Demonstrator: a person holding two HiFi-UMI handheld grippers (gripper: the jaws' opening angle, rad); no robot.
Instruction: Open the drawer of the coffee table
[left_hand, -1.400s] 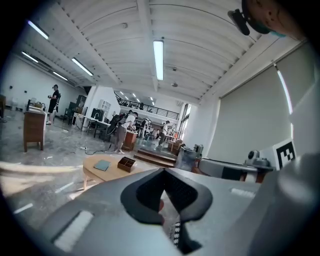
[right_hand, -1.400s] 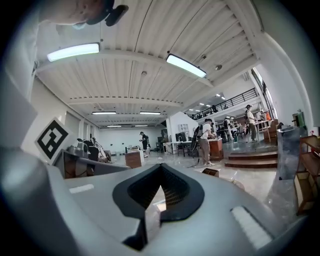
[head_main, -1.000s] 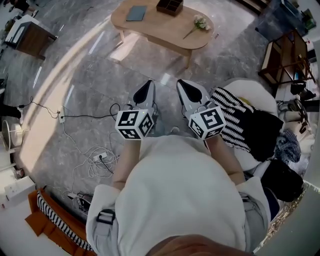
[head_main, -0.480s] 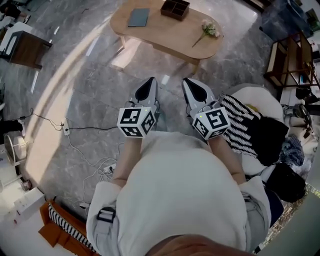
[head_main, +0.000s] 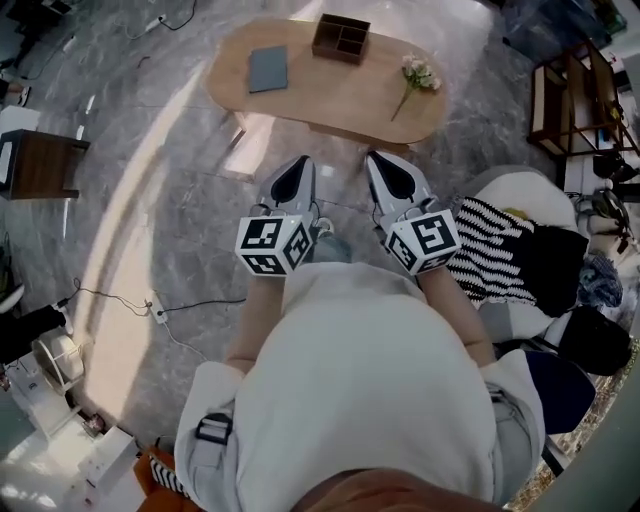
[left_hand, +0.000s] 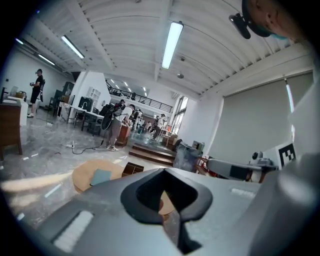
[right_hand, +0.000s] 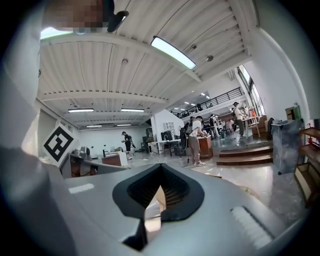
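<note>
The coffee table (head_main: 340, 105) is an oval light-wood top at the upper middle of the head view, a short way beyond both grippers. On it lie a grey-blue book (head_main: 268, 68), a dark wooden compartment box (head_main: 340, 37) and a flower sprig (head_main: 416, 76). I cannot make out a drawer front from here. My left gripper (head_main: 297, 162) and right gripper (head_main: 381, 160) are held side by side above the floor, pointing at the table, both shut and empty. The table (left_hand: 92, 176) shows past the shut left gripper (left_hand: 167, 212). The right gripper (right_hand: 152, 212) looks across the hall.
A dark side table (head_main: 40, 165) stands at the left. A power strip with cable (head_main: 155, 306) lies on the grey marble floor. A white seat with a striped cloth (head_main: 495, 250) is at the right, a wooden shelf (head_main: 575, 95) beyond it. Several people stand far off.
The person has walked forward: the coffee table has come nearer in the head view and the floor cables have slid back. Both grippers stay shut, side by side.
</note>
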